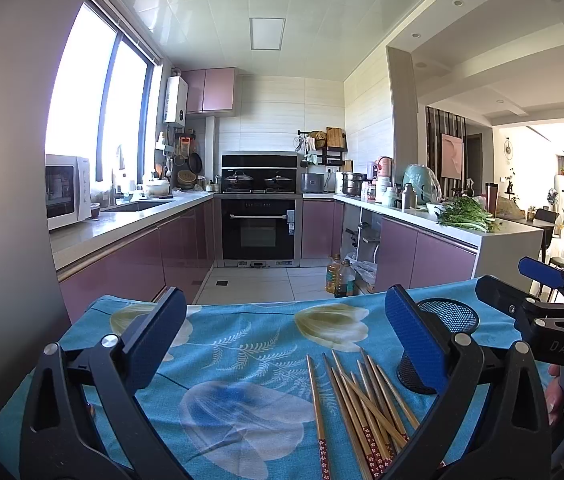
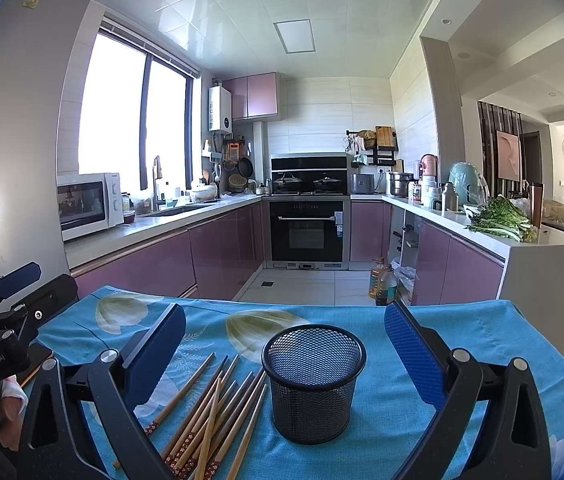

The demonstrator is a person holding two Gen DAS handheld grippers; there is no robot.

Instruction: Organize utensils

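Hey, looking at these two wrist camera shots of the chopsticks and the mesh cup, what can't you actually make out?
- Chopsticks: patterned ends cut off by the bottom edge in both views; an exact count is unclear where they overlap.
- Mesh cup: in the left wrist view, the left gripper finger covers part of it.
- Right gripper: nothing between its open fingers.

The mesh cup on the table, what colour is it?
Black, a wire mesh cup, clearest in the right wrist view.
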